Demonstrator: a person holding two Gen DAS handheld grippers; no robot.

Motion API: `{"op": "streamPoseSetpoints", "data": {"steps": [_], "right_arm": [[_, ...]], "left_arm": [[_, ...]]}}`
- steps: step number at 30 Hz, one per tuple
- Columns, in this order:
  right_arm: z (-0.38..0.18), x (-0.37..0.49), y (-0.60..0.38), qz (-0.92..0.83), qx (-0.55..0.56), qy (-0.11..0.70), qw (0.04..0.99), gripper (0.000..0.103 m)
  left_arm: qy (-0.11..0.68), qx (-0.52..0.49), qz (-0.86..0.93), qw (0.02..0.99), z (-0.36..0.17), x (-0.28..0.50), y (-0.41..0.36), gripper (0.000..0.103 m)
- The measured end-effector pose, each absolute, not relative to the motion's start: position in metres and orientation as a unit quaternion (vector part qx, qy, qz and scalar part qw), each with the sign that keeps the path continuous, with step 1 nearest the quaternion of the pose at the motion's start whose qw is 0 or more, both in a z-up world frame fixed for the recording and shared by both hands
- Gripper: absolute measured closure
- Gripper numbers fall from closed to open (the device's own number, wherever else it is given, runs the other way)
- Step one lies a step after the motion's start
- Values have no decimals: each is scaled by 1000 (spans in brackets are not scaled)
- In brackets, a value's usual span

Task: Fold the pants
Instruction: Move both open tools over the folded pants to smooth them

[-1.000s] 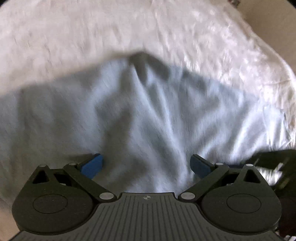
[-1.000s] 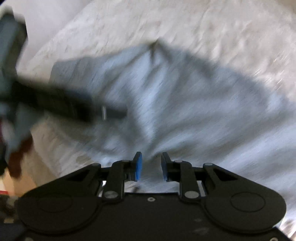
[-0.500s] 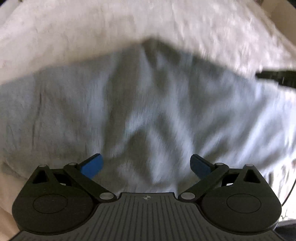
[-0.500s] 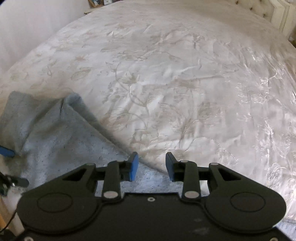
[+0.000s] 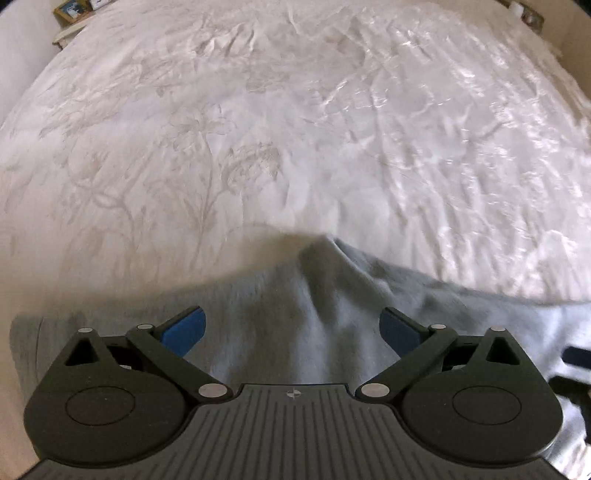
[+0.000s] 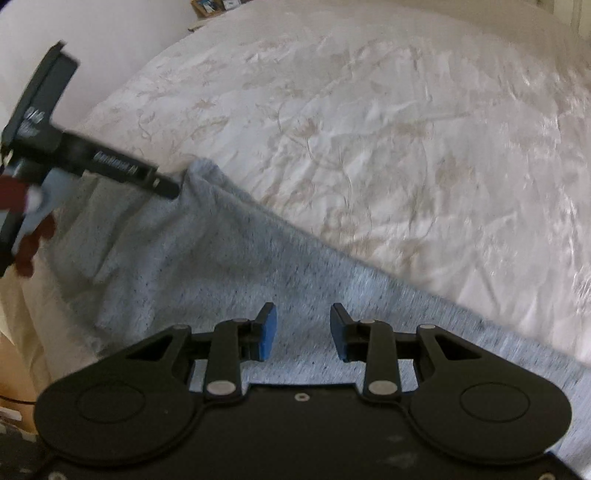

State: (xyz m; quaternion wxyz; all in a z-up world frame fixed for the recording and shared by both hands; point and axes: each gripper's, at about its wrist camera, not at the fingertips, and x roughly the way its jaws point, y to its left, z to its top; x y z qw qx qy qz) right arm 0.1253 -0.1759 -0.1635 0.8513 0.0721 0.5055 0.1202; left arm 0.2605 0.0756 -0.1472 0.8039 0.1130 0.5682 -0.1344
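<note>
Light grey pants (image 5: 303, 325) lie bunched along the near edge of a white bed, also seen in the right wrist view (image 6: 207, 266). A raised fold of the cloth peaks ahead of the left gripper. My left gripper (image 5: 291, 328) is wide open and empty over the pants. My right gripper (image 6: 303, 330) is partly open and empty above the grey cloth. The left gripper's body (image 6: 74, 147) shows at the left of the right wrist view, near the pants' far corner. The right gripper's edge (image 5: 576, 358) shows at the left wrist view's right side.
A white floral bedspread (image 5: 295, 129) covers the bed beyond the pants, also seen in the right wrist view (image 6: 369, 129). A nightstand with small frames (image 5: 74, 11) stands at the far left corner. The bed's near left edge drops off (image 6: 22, 314).
Both cameras have pulled back and tilted up, so the pants fill less of each view. The left gripper has come into the right wrist view. Both jaws stay open.
</note>
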Motion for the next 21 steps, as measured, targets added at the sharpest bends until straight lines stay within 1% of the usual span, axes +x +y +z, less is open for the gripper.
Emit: {"op": "streamPoseSetpoints", "data": {"steps": [5, 9, 12, 14, 18, 21], "right_arm": [[-170, 133, -175, 104, 83, 517, 846, 68], [-169, 143, -172, 106, 83, 514, 847, 68], [-169, 146, -171, 104, 86, 514, 847, 68], [-170, 145, -173, 100, 91, 516, 846, 68], [-179, 134, -186, 77, 92, 526, 842, 69], [-189, 121, -206, 42, 94, 538, 836, 69]], "left_arm": [[579, 158, -145, 787, -178, 296, 56, 1], [583, 161, -161, 780, -190, 311, 43, 1], [569, 168, -164, 788, -182, 311, 38, 1], [554, 154, -165, 801, -166, 304, 42, 1], [532, 125, -170, 820, -137, 269, 57, 1], [539, 110, -166, 819, -134, 233, 72, 1]]}}
